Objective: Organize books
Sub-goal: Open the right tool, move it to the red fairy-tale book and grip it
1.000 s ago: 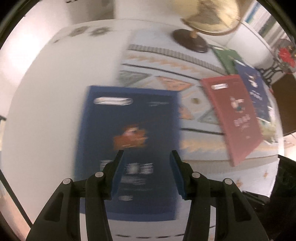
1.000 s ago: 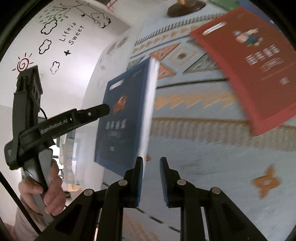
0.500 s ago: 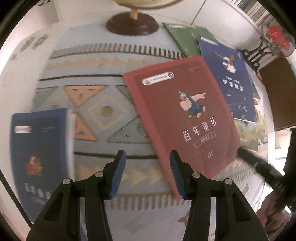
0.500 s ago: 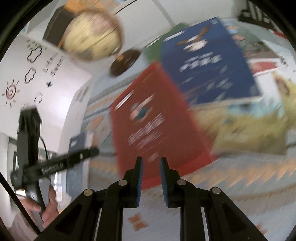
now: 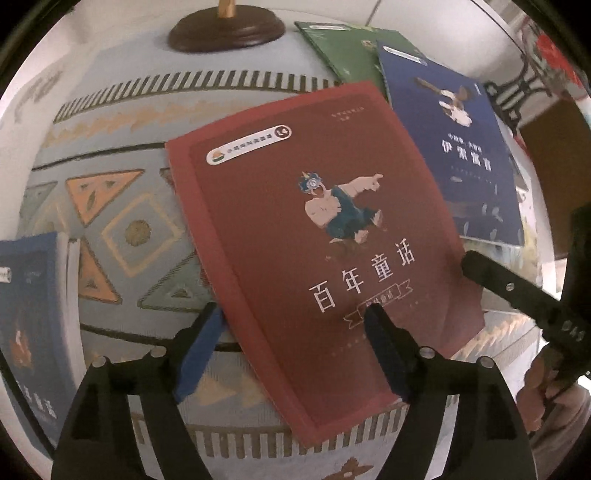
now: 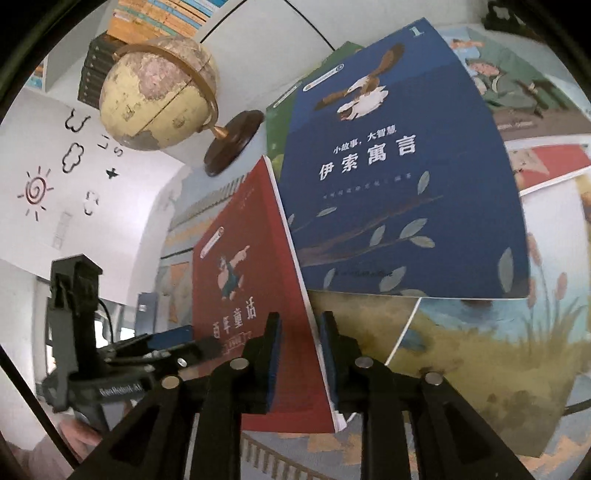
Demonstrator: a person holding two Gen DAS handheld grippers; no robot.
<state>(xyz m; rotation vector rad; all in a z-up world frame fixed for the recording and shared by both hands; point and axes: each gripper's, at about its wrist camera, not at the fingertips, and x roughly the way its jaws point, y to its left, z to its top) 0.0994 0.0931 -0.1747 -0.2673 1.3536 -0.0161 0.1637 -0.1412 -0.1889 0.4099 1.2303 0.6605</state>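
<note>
A red book (image 5: pixel 314 240) lies on the patterned cloth (image 5: pixel 129 232), its right side overlapping other books. My left gripper (image 5: pixel 291 347) hovers over its near end with jaws opening; the spine edge runs between the fingers and no pad presses on it. My right gripper (image 6: pixel 299 354) straddles the red book's (image 6: pixel 251 277) right edge, its jaws opening slightly, with a gap still showing at the pads. A blue book (image 5: pixel 29 314) lies flat at the far left. A dark blue eagle book (image 6: pixel 399 166) rests to the right, over a green book (image 5: pixel 351 48).
A globe (image 6: pixel 159 92) on a dark wooden base (image 5: pixel 225 29) stands at the back of the table. Large picture books (image 6: pixel 480 350) lie under the eagle book at the right. A hand (image 5: pixel 546 391) holds the right gripper's handle.
Both grippers have swung right, from the blue book now left at the far side to the red book. The left jaws have widened a lot, the right jaws a little.
</note>
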